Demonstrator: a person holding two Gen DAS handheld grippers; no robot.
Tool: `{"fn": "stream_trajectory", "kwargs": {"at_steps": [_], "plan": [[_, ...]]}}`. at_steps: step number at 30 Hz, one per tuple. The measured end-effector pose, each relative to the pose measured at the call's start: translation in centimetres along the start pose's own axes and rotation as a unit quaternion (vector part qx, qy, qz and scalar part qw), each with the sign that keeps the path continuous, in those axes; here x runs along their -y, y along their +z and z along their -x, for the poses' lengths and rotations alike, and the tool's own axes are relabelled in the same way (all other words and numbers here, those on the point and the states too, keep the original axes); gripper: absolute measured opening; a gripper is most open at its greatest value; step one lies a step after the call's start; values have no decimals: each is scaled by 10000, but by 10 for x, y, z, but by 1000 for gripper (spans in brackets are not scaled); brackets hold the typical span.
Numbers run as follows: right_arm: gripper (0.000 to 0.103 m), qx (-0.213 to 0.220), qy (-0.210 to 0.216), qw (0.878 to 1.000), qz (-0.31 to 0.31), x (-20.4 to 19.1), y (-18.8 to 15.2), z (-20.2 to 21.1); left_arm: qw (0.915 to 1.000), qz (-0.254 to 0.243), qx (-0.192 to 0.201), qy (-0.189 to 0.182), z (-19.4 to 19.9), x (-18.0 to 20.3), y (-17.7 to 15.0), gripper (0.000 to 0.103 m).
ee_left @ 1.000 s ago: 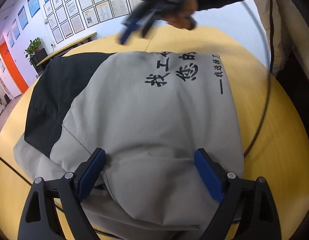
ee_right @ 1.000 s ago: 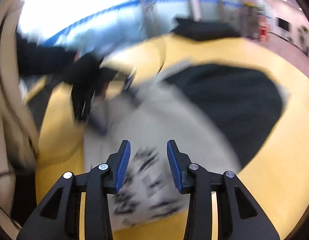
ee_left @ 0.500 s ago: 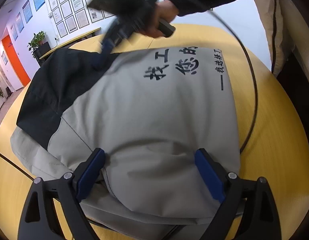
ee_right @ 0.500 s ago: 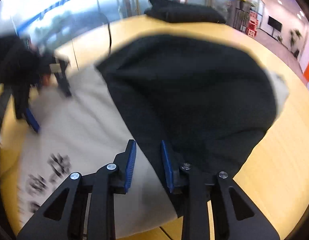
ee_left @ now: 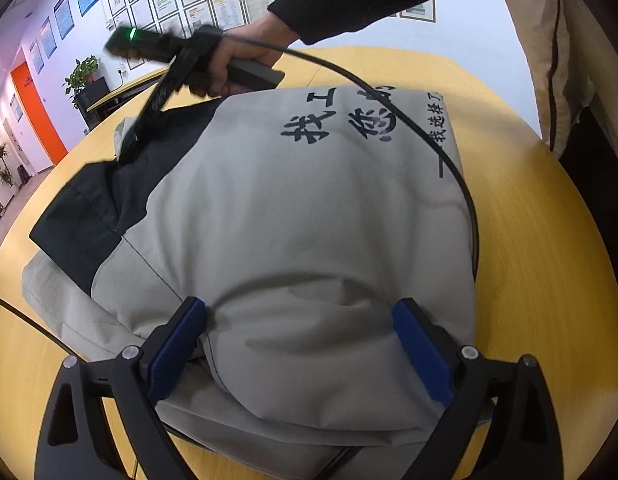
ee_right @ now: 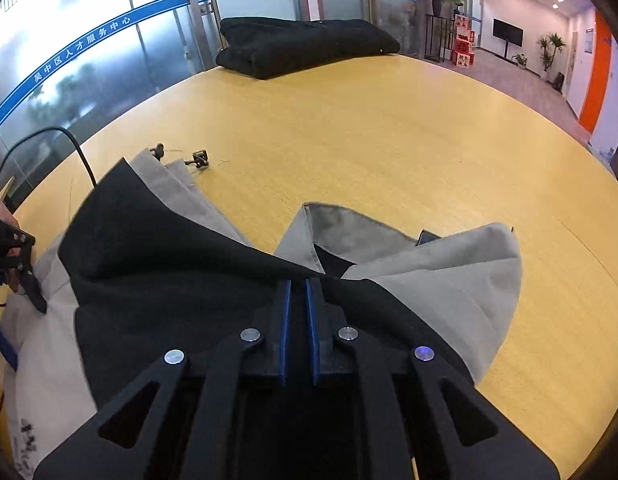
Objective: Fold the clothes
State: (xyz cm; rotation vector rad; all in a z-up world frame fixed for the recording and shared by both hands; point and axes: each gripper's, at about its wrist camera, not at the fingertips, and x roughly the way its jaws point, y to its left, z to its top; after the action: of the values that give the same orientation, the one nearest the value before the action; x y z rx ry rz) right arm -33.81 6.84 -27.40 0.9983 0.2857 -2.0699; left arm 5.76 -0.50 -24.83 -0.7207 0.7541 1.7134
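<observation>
Folding in progress, early stage. Item: grey and black jacket, printed characters on its back, lying spread across the yellow desk; hood and collar end loose at the far edge, one side apparently already turned in, remaining folds judged still to do.

Left gripper: jaws wide open, straddling a grey bulge of cloth at the near hem, pads beside it, not pinching.

Right gripper: jaws closing, nearly together, at the black shoulder panel near the collar; whether cloth lies between the pads cannot be told. Right hand and dark sleeve seen from the left wrist view.

Also present: folded black garment at the far desk edge, well apart; cable draped over the jacket.

Change from a second ago: right gripper has travelled from above the printed back across to the black panel, jaws narrowing; left gripper's jaws as wide as before.
</observation>
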Motion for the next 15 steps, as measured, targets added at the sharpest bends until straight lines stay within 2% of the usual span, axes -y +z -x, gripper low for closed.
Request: {"fn": "stream_trajectory", "kwargs": {"at_steps": [1, 3, 5, 7, 8, 9, 11, 12, 13, 15], "plan": [[17, 161, 34, 9999, -41, -1, 0, 8, 10000, 12, 4, 11, 2, 6, -2, 97], [19, 532, 3, 9984, -176, 2, 0, 25, 10000, 29, 26, 36, 5, 13, -3, 97], [19, 313, -189, 9991, -207, 5, -4, 17, 10000, -8, 74, 12, 5, 14, -3, 97], [22, -36, -287, 9995, -103, -1, -10, 0, 10000, 56, 69, 34, 5, 10, 1, 97], [25, 57, -258, 9995, -152, -4, -7, 7, 9999, 117, 49, 60, 7, 12, 1, 97], [32, 150, -228, 9994, -201, -7, -4, 14, 9998, 167, 23, 67, 8, 14, 4, 97], [34, 518, 14, 9982, -307, -23, -6, 40, 9994, 315, -68, 106, 20, 18, 3, 96], [38, 729, 171, 9965, -363, -34, -8, 58, 9987, 470, -101, 156, 31, 19, 1, 96], [47, 911, 334, 9944, -420, -47, -11, 80, 9977, 635, -126, 205, 42, 20, -1, 96], [56, 1078, 643, 9910, -476, -77, -20, 130, 9935, 1086, -123, 308, 73, 25, -7, 96]]}}
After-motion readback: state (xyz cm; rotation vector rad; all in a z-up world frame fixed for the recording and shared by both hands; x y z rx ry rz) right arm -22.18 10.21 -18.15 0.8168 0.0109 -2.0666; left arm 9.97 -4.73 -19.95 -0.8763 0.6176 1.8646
